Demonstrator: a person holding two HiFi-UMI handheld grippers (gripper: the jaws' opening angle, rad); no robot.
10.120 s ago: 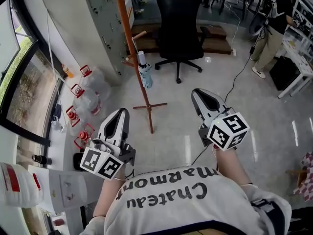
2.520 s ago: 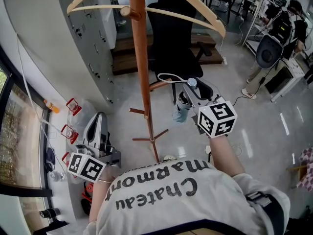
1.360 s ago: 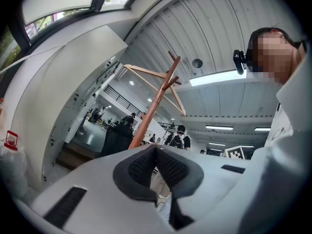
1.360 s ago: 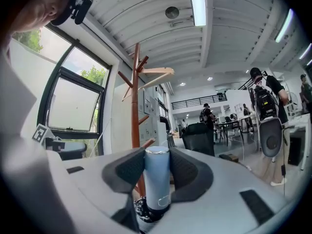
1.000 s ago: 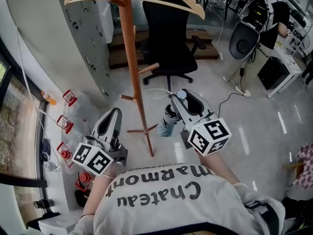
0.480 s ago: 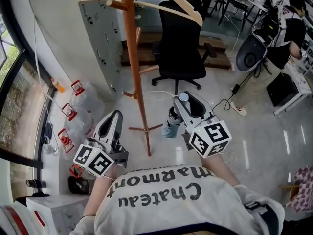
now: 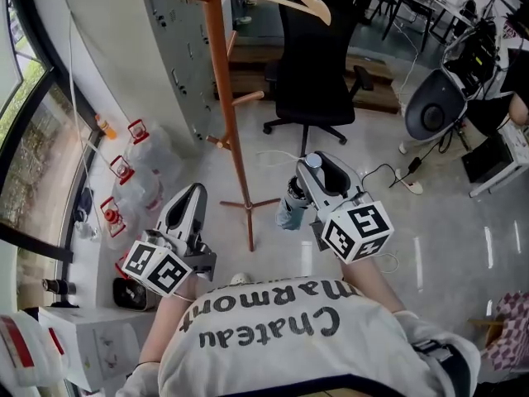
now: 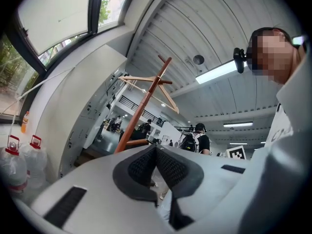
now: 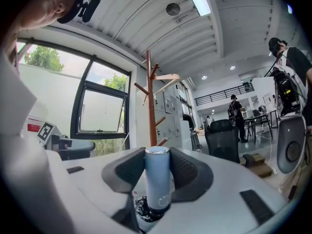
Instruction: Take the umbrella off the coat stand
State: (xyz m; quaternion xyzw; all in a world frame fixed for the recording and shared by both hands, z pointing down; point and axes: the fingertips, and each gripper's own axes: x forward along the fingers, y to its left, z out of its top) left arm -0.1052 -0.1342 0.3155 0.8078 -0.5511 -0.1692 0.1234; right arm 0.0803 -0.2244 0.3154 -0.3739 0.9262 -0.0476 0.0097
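hanging from the right gripper (image 7: 312, 165), umbrella (image 7: 291, 211) handle between its jaws.

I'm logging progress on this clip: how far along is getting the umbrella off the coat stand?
Done: the umbrella hangs clear of the coat stand, touching none of its pegs. In hand: the right gripper is clamped on its handle; the left gripper is shut, empty. Left: probably just carrying it away.
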